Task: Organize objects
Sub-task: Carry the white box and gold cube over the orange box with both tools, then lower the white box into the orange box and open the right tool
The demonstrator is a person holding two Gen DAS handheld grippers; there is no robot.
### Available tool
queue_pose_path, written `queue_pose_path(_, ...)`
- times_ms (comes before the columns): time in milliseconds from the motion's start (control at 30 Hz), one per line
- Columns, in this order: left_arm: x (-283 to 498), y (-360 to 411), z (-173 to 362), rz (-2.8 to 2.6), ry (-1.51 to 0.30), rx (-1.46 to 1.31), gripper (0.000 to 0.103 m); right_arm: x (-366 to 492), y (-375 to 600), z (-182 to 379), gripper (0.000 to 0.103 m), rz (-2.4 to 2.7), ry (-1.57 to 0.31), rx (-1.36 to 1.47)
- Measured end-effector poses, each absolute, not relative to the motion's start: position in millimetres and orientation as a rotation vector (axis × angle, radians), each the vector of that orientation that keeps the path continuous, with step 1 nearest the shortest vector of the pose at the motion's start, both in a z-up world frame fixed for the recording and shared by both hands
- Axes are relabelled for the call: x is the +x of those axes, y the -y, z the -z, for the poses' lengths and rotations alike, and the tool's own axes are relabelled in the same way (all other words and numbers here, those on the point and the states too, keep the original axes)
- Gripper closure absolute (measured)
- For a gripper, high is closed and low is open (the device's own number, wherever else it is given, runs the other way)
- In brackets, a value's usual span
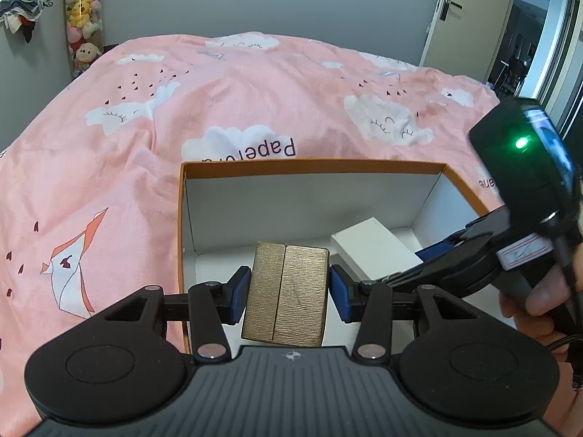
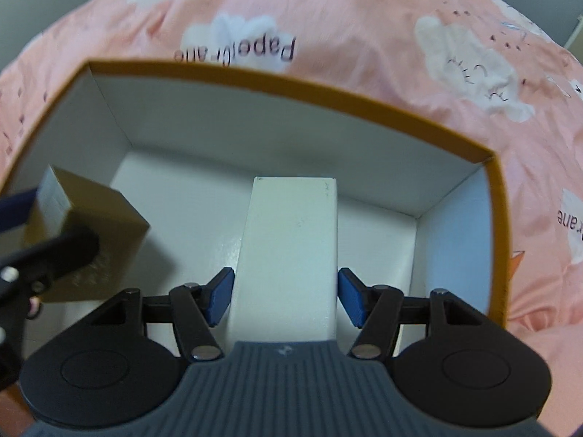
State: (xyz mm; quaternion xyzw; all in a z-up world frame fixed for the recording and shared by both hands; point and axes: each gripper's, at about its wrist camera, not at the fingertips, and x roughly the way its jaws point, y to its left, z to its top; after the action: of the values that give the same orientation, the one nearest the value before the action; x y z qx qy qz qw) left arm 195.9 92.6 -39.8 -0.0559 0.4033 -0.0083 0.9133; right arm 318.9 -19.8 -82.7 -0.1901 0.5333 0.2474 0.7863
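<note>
Gold box [image 1: 286, 295], white box [image 2: 291, 255] — both inside orange-rimmed carton [image 2: 291, 83].

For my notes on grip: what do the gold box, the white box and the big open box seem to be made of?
Gold box: likely card with a brushed metallic finish; fine lines show. White box: smooth matte card or plastic, unclear. Big box: cardboard, orange outside, white inside; thin folded walls.

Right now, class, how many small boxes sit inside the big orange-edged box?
2: a gold box between the left tool's pads, and a white box between the right tool's pads. Near corners are hidden.
</note>
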Motion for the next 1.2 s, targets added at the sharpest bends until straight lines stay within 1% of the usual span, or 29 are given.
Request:
queue_pose_path(233, 197.6, -92.0, 43.0, 0.016, -0.842, -0.087, 0.05, 322.4, 7.8, 103.9, 0.041, -0.505, -1.217, -0.521)
queue_pose_path(267, 197.8, -92.1, 42.8, 0.017, -0.841, -0.089, 0.05, 321.2, 6.8, 103.1, 0.039, -0.51, -1.207, -0.534)
queue_pose_path(333, 196.6, -92.1, 42.3, 0.014, -0.838, -0.094, 0.05, 318.1, 4.9, 99.8, 0.033, -0.502, -1.181, -0.568)
queue_pose_path(400, 195.5, -93.8, 41.8, 0.008, -0.833, -0.094, 0.05, 311.8, 2.8, 93.3, 0.033, -0.508, -1.136, -0.61)
queue_pose_path(467, 194.5, -94.8, 40.8, 0.0, -0.83, -0.085, 0.05, 302.8, -0.2, 86.5, 0.038, -0.531, -1.093, -0.654)
queue_pose_path(500, 194.2, -94.5, 40.5, -0.005, -0.829, -0.076, 0.05, 298.5, -2.0, 84.2, 0.046, -0.553, -1.082, -0.673)
queue_pose_path(533, 193.9, -94.4, 40.3, -0.01, -0.827, -0.068, 0.05, 294.6, -4.2, 83.1, 0.049, -0.576, -1.08, -0.69)
queue_pose_path(733, 193.1, -93.6, 39.9, -0.014, -0.823, -0.055, 0.05, 290.0, -17.2, 97.9, 0.049, -0.565, -1.123, -0.756)
queue_pose_path(767, 193.2, -93.5, 40.3, -0.015, -0.821, -0.05, 0.05, 290.9, -18.5, 101.5, 0.049, -0.557, -1.139, -0.761)
queue_pose_path(800, 193.3, -92.4, 40.5, -0.016, -0.819, -0.044, 0.05, 290.3, -19.8, 104.3, 0.045, -0.552, -1.144, -0.771)
queue_pose_path(867, 193.6, -91.7, 41.6, -0.017, -0.817, -0.032, 0.05, 286.0, -25.0, 109.5, 0.044, -0.533, -1.128, -0.831)
queue_pose_path(967, 193.6, -89.5, 44.0, -0.023, -0.816, -0.006, 0.05, 285.3, -30.3, 117.5, 0.039, -0.492, -1.134, -0.884)
queue_pose_path(1167, 192.8, -92.2, 44.5, -0.006, -0.815, -0.022, 0.05, 288.9, -26.0, 116.2, 0.041, -0.481, -1.145, -0.863)
queue_pose_path(1200, 192.8, -92.2, 44.3, -0.005, -0.814, -0.021, 0.05, 290.6, -23.7, 113.9, 0.043, -0.482, -1.153, -0.842)
